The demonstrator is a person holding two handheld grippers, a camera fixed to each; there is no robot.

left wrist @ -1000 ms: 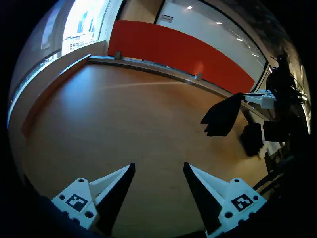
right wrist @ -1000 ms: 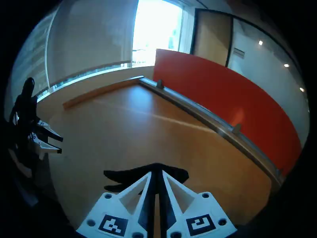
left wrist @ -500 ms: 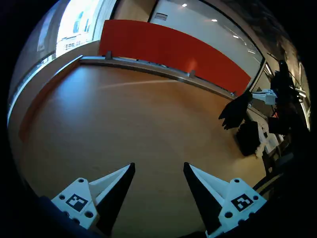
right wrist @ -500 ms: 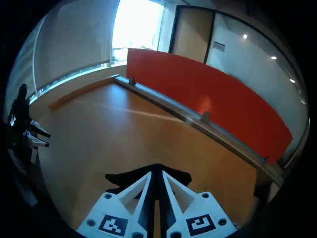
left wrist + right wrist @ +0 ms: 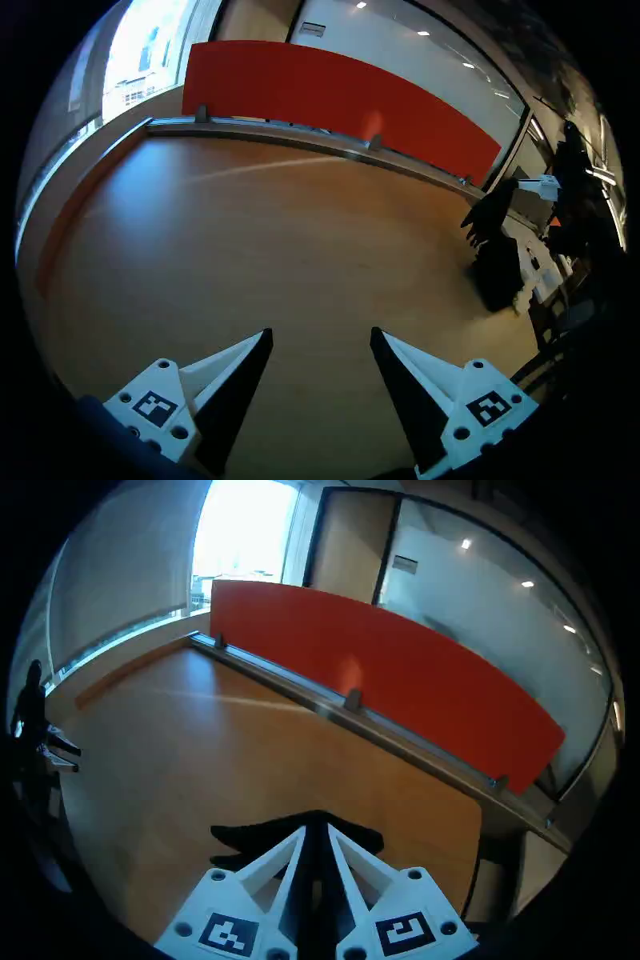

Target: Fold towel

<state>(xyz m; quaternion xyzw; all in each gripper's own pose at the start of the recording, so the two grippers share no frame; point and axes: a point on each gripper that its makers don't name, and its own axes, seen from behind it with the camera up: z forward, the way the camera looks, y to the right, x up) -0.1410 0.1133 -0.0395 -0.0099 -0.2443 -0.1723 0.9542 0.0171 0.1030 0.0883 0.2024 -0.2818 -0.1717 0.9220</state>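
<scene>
R gripper fingers pressed together, pinching dark towel. Towel hangs in air near table edge, prob. for laying flat. L gripper fingers spread, empty, free for loose corner.

Glossy wood table, matt cloth towel

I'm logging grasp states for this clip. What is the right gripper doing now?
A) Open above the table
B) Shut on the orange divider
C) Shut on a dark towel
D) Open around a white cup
C: the right gripper has its fingers closed together, with the dark towel spreading out from between them.
</scene>
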